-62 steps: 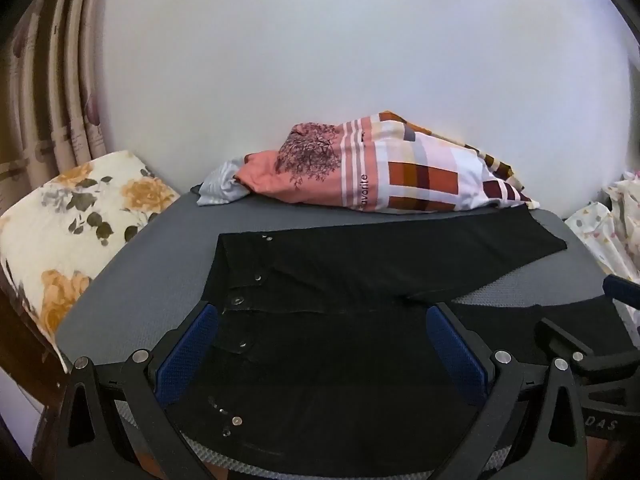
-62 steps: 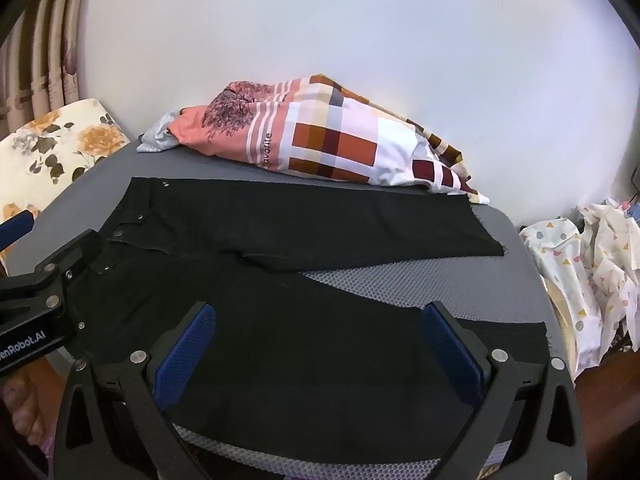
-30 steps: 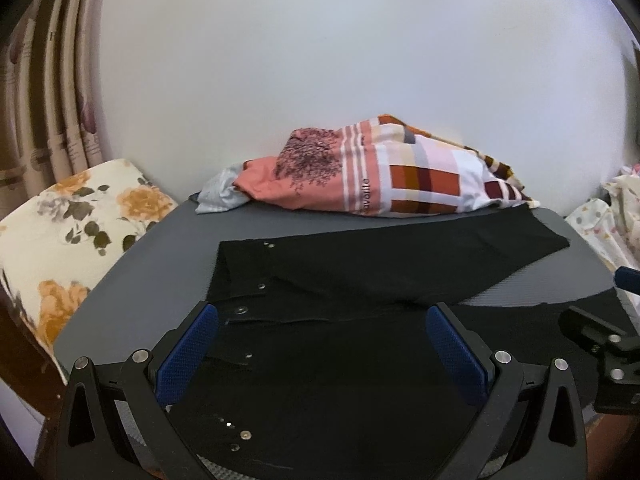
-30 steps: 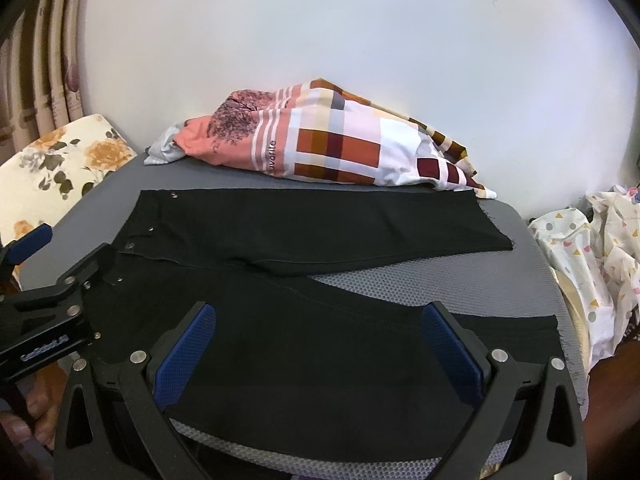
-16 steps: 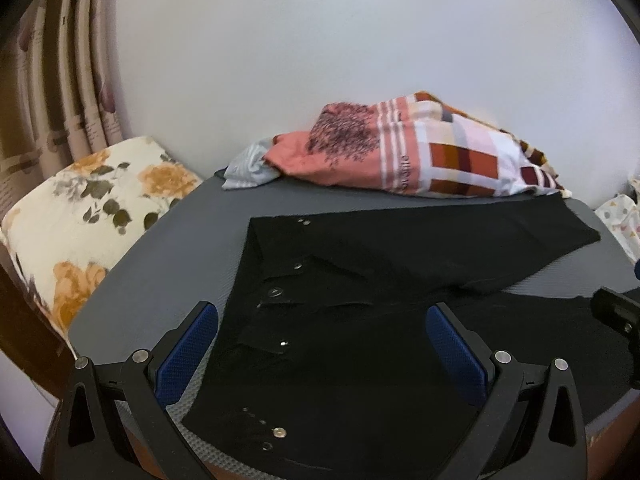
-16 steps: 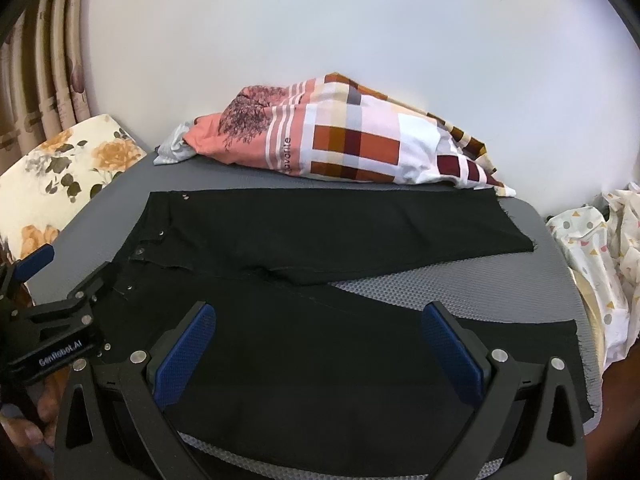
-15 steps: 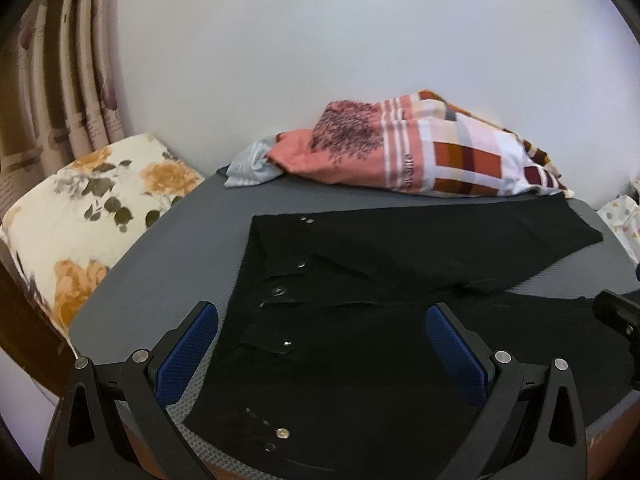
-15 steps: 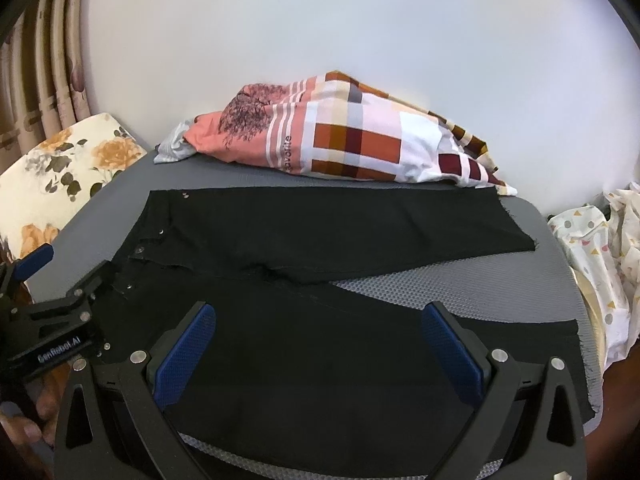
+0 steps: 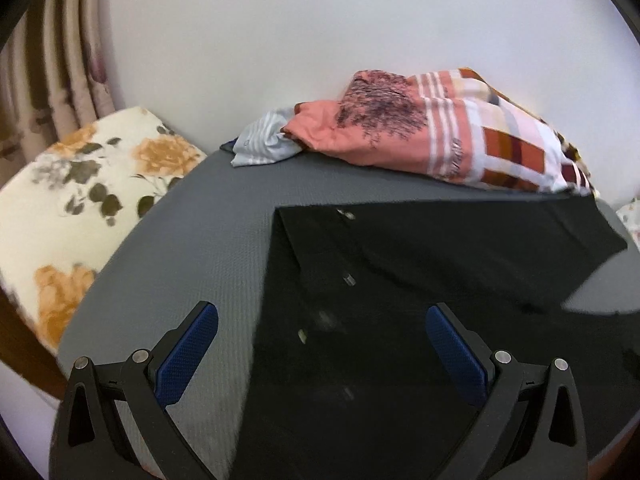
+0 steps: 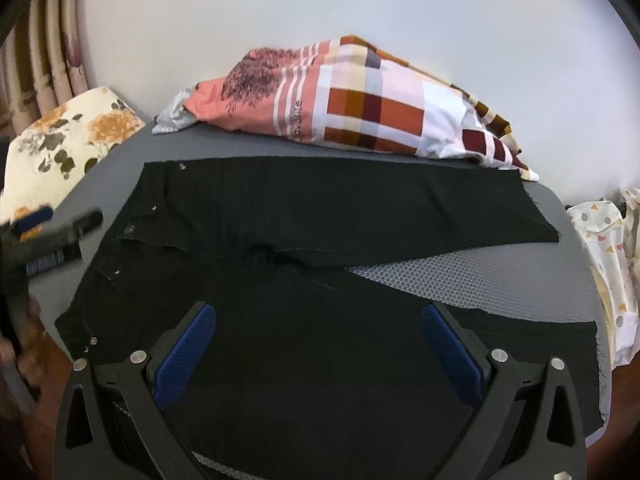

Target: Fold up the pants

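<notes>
Black pants (image 10: pixel 320 216) lie flat on a grey mat (image 10: pixel 460 276), waistband to the left, the two legs spread apart to the right in a V. In the left wrist view the waist end of the pants (image 9: pixel 380 280) fills the lower right. My left gripper (image 9: pixel 320 344) is open above the waistband, its left pad over bare mat. It also shows blurred at the left edge as the left gripper (image 10: pixel 52 236). My right gripper (image 10: pixel 318 340) is open over the near leg, holding nothing.
A checked and pink bundle of bedding (image 10: pixel 360 108) lies along the mat's far edge against a white wall. A floral cushion (image 9: pixel 80 188) sits to the left by curtains (image 9: pixel 48 80). Patterned white cloth (image 10: pixel 612 248) hangs off the right side.
The left gripper has swung leftward, so the pants now sit further right in its view. The right gripper's view has drawn slightly nearer to the pants. Both stay open.
</notes>
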`<state>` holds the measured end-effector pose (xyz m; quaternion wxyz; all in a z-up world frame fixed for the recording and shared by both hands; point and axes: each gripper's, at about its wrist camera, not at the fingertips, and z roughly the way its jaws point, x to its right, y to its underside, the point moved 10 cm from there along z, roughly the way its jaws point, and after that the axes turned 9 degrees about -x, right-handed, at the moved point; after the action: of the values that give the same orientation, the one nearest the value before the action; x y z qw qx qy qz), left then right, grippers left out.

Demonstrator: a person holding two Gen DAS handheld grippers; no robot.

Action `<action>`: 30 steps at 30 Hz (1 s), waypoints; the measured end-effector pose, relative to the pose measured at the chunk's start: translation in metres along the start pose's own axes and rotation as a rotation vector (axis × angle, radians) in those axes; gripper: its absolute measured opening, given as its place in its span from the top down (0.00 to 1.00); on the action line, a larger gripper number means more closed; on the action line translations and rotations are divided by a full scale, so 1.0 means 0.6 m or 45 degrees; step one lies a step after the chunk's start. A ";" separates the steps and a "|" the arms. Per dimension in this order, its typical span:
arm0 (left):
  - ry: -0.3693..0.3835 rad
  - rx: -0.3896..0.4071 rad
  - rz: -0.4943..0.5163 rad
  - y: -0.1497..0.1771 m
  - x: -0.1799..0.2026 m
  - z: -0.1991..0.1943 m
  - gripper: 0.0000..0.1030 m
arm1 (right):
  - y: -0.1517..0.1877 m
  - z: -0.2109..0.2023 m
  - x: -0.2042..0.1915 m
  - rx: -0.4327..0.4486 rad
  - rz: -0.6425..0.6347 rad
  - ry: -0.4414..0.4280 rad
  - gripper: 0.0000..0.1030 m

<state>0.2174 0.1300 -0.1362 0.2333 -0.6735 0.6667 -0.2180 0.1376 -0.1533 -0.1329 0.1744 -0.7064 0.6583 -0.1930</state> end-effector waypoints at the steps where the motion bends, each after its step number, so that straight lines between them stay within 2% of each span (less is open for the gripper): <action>1: 0.039 -0.014 -0.018 -0.014 -0.014 0.016 0.00 | -0.001 0.008 -0.001 -0.011 -0.002 0.001 0.00; 4: 0.152 -0.064 -0.025 -0.059 -0.052 0.078 0.00 | 0.001 0.036 -0.006 -0.057 -0.010 0.000 0.00; 6: 0.136 -0.104 0.009 -0.086 -0.081 0.132 0.00 | 0.003 0.057 -0.007 -0.096 -0.014 0.006 0.00; 8: 0.172 -0.148 0.030 -0.104 -0.098 0.176 0.01 | 0.005 0.078 -0.008 -0.130 -0.016 0.015 0.00; 11: 0.304 -0.232 0.109 -0.122 -0.100 0.246 0.01 | 0.010 0.101 -0.005 -0.170 -0.012 0.020 0.00; 13: 0.324 -0.283 0.137 -0.126 -0.100 0.281 0.02 | 0.012 0.116 -0.004 -0.199 -0.007 0.022 0.00; 16: 0.341 -0.309 0.154 -0.134 -0.094 0.317 0.03 | 0.012 0.130 -0.003 -0.221 -0.004 0.025 0.00; 19: 0.464 -0.346 0.139 -0.145 -0.077 0.341 0.03 | 0.012 0.140 -0.004 -0.240 -0.008 0.030 0.00; 21: 0.498 -0.339 0.139 -0.152 -0.067 0.343 0.06 | 0.012 0.145 -0.004 -0.250 -0.008 0.035 0.00; 23: 0.430 -0.354 0.140 -0.155 -0.064 0.344 0.23 | 0.011 0.150 -0.002 -0.258 -0.002 0.039 0.01; 25: 0.455 -0.389 0.181 -0.148 -0.041 0.335 0.63 | 0.010 0.152 0.002 -0.261 0.009 0.041 0.01; 26: 0.431 -0.392 0.195 -0.145 -0.037 0.331 0.64 | 0.008 0.152 0.004 -0.262 0.015 0.039 0.01; 28: 0.379 -0.351 0.247 -0.142 -0.027 0.314 0.77 | 0.002 0.152 0.010 -0.263 0.033 0.025 0.01; 30: 0.364 -0.284 0.248 -0.145 -0.026 0.287 0.81 | -0.007 0.151 0.017 -0.259 0.058 0.007 0.01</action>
<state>0.3903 0.1495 -0.2202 0.0801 -0.5896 0.7751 -0.2126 0.1874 -0.1640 -0.2088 0.1044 -0.7047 0.6909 -0.1233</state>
